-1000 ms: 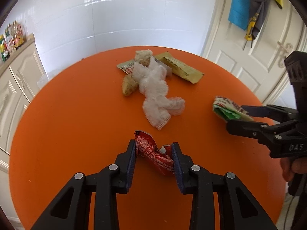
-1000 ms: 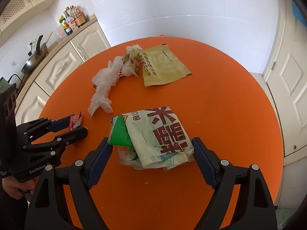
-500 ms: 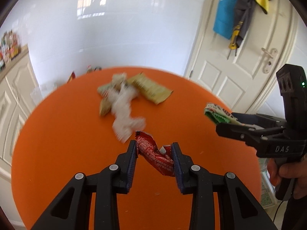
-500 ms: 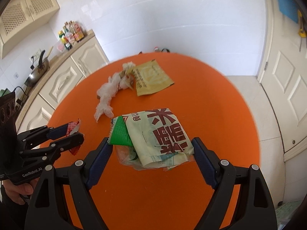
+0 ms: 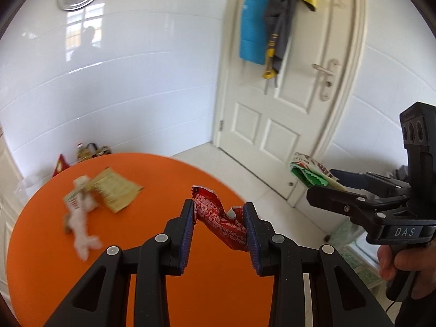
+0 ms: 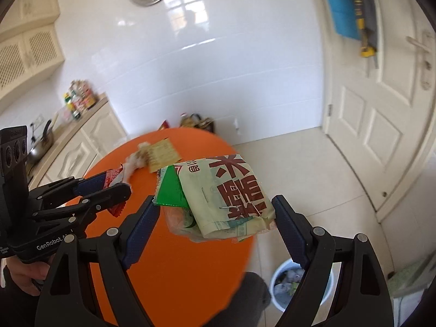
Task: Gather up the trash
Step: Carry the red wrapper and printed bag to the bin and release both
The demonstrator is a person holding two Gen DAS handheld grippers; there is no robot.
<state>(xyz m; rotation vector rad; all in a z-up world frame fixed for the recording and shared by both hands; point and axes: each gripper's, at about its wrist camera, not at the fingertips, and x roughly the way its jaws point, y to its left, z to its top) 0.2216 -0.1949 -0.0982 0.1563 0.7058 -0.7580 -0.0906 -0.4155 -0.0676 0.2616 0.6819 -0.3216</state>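
My left gripper [image 5: 219,219] is shut on a crumpled red wrapper [image 5: 222,223], held up above the round orange table [image 5: 152,278]; the same gripper [image 6: 120,184] and wrapper [image 6: 112,175] show at the left of the right wrist view. My right gripper [image 6: 215,209] is shut on a wad of wrappers [image 6: 218,196]: a pale packet with red characters, a green foil and clear plastic. That wad [image 5: 306,171] shows at the right of the left wrist view, in the right gripper [image 5: 313,185], past the table edge. A tan packet [image 5: 114,189] and white tissue [image 5: 81,218] lie on the far table.
A round bin [image 6: 288,283] with trash in it stands on the tiled floor below the right gripper, just off the table's edge. A white door [image 5: 286,109] with hanging clothes is at the right. Cabinets and a counter with bottles [image 6: 79,100] are at the left.
Both grippers have lifted off the table with their loads and swung right, toward the door side. The table has dropped back and left in both views, and the bin has come into sight.
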